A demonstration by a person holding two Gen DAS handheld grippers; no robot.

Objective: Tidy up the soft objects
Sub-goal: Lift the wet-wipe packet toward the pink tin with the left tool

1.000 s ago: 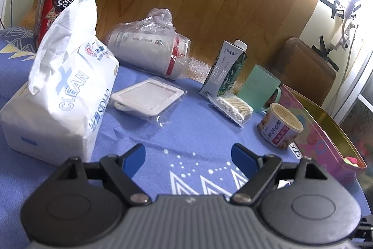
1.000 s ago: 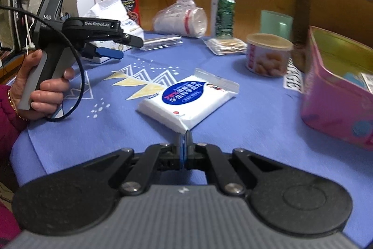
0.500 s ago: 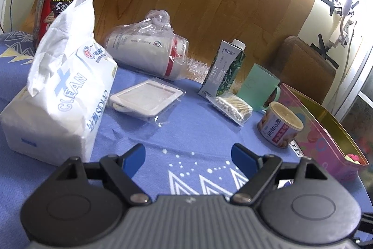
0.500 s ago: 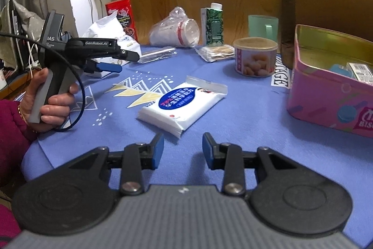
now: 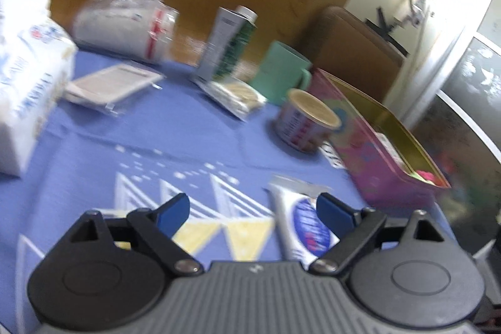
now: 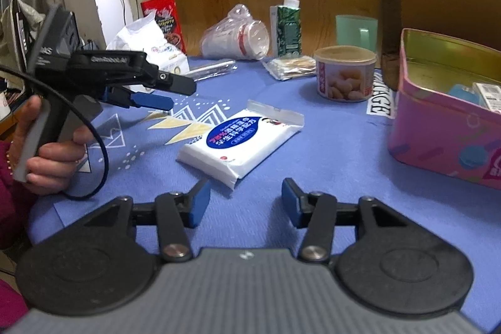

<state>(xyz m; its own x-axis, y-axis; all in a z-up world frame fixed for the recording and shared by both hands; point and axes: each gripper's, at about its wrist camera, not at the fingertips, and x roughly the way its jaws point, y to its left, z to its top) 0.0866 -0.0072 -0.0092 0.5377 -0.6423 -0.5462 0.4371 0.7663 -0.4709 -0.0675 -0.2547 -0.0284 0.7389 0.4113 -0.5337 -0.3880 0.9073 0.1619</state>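
A flat white wipes pack with a blue oval label (image 6: 241, 143) lies on the blue tablecloth, just ahead of my right gripper (image 6: 241, 202), which is open and empty. The pack also shows in the left wrist view (image 5: 305, 227), beside the right fingertip of my left gripper (image 5: 253, 213), open and empty. The left gripper appears in the right wrist view (image 6: 166, 93), held in a hand at the left. A large white tissue bag (image 5: 28, 77) stands at the far left. An open pink tin (image 6: 451, 121) sits at the right.
At the back stand a bagged stack of paper cups (image 6: 238, 36), a green carton (image 6: 286, 27), a cotton swab pack (image 6: 291, 66), a round can (image 6: 344, 74), a green mug (image 6: 357, 28), a flat wrapped tray (image 5: 112, 83) and a red box (image 6: 164, 17). A brown chair (image 6: 438, 8) stands behind the tin.
My right gripper has opened from shut to wide open. My left gripper has swung right and back toward the wipes pack; its view is blurred by the motion.
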